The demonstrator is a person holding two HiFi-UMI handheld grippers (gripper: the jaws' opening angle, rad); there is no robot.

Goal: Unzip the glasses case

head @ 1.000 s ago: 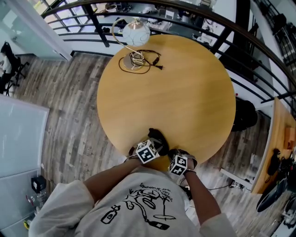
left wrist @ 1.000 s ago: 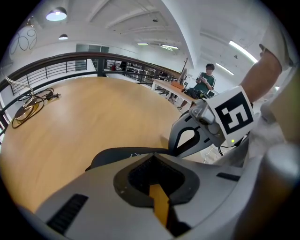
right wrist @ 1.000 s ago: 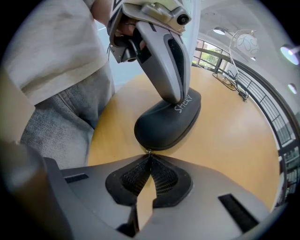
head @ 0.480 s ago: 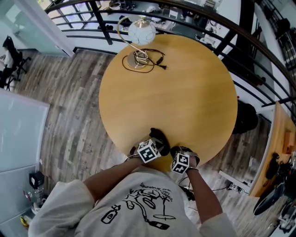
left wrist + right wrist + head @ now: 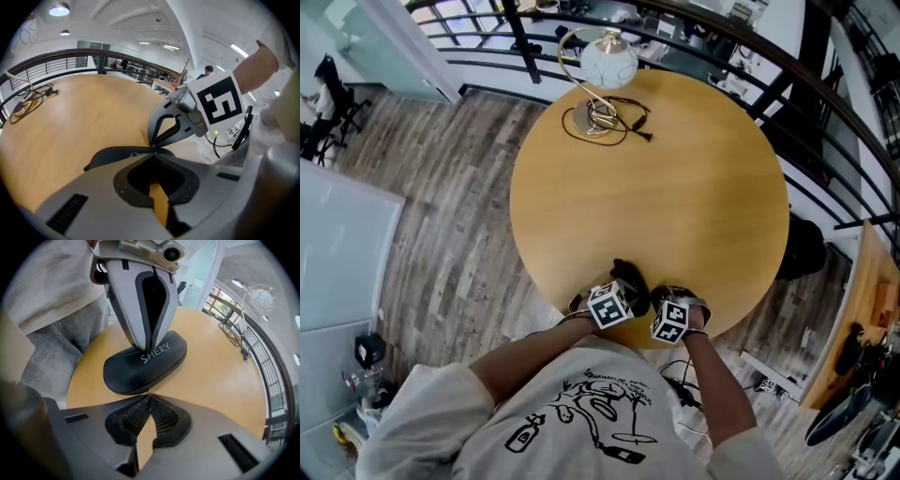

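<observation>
A black glasses case (image 5: 145, 362) printed "SHERY" lies at the near edge of the round wooden table (image 5: 675, 187); in the head view the glasses case (image 5: 630, 277) sits just beyond both marker cubes. My left gripper (image 5: 149, 347) stands upright with its jaws shut and its tips pressed on the case's top. The left gripper view shows those tips (image 5: 153, 149) meeting over the dark case (image 5: 110, 158). My right gripper (image 5: 149, 393) is shut at the case's near edge, on a small metal zipper pull. The zip itself is hidden from view.
A desk lamp (image 5: 607, 58) with a white globe and a coiled black cord (image 5: 619, 120) stands at the table's far edge. A dark railing (image 5: 825, 84) curves behind the table. The person's torso (image 5: 581, 412) is close against the near edge.
Both grippers stay at the case with jaws together. The head camera has shifted a little, so the table sits slightly further right in view.
</observation>
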